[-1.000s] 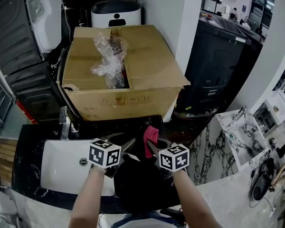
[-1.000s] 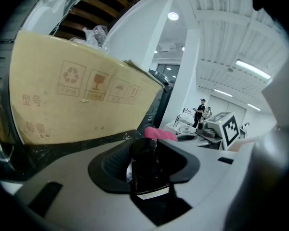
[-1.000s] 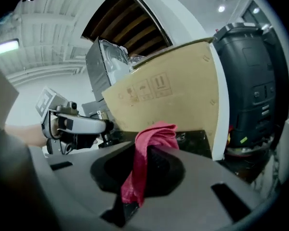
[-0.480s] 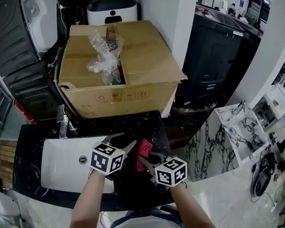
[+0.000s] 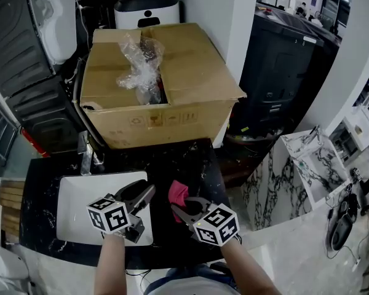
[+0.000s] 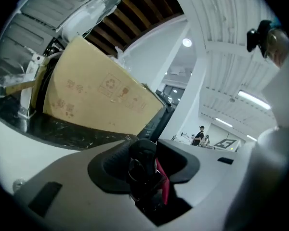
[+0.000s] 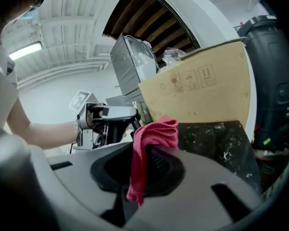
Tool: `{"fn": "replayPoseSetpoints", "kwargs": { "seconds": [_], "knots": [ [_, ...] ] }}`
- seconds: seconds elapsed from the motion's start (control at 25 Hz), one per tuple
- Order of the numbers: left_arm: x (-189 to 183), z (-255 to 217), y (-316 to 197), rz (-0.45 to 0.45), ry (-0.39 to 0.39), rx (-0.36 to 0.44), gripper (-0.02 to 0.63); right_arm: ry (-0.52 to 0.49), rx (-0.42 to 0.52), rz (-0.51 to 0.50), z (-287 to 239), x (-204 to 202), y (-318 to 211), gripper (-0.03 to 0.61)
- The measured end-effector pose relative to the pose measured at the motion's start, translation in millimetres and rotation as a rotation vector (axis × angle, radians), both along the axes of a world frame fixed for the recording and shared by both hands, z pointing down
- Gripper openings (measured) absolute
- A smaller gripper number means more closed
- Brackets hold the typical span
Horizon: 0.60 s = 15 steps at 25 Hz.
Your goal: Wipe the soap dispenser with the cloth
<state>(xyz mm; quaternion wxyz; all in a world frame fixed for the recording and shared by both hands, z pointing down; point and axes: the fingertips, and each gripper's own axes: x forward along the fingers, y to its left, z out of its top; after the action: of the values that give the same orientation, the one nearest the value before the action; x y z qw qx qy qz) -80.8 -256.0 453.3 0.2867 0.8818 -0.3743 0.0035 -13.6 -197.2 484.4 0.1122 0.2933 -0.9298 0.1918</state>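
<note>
The soap dispenser (image 6: 142,163), small and black, sat pinched between the jaws of the left gripper (image 5: 141,193), which stood partly closed against its sides. In the left gripper view its dark pump head rose just above the jaw pads. It was held near the right-hand edge of the white sink (image 5: 71,201), where the basin meets the black marble counter (image 5: 194,161). In the head view the dispenser was hard to pick out against that dark stone.

Just to its right was the pink cloth (image 7: 153,134). The right gripper (image 5: 183,207) had its jaws pressed together on the cloth. A bunched end stood up above the pads and a tail hung down between them. A strip of the cloth showed right behind the dispenser in the left gripper view. Whether the two were touching could not be told.

A metal faucet (image 5: 86,158) stood at the back left corner of the sink. Behind the counter sat a large cardboard box (image 5: 178,97) with its flaps partly open and crumpled clear plastic (image 5: 138,72) poking out of the gap. A black cabinet (image 5: 283,72) stood to the right of the box, past a white pillar (image 5: 224,23).
</note>
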Motion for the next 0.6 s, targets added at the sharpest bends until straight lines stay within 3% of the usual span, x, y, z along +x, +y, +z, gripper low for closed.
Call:
{"fn": "replayPoseSetpoints", "kwargs": {
  "seconds": [0.12,0.28,0.44,0.6],
  "knots": [
    [-22.1,6.6,3.1,-0.043,0.087,-0.031,0.184,0.023,0.037,-0.037,-5.7,-14.0,8.1,0.051],
    [-39.2,14.8,3.9,-0.086,0.136,-0.064,0.185,0.058,0.102,-0.091,-12.1,-39.1,15.2,0.052],
    [-47.2,20.1,3.9,-0.109,0.142,-0.092,0.186,0.097,0.022,-0.052,1.3,-35.9,6.0,0.051],
    [-51.0,22.4,3.7,-0.119,0.132,-0.099,0.186,0.201,-0.076,0.007,26.9,-9.7,2.9,0.051]
  ]
}}
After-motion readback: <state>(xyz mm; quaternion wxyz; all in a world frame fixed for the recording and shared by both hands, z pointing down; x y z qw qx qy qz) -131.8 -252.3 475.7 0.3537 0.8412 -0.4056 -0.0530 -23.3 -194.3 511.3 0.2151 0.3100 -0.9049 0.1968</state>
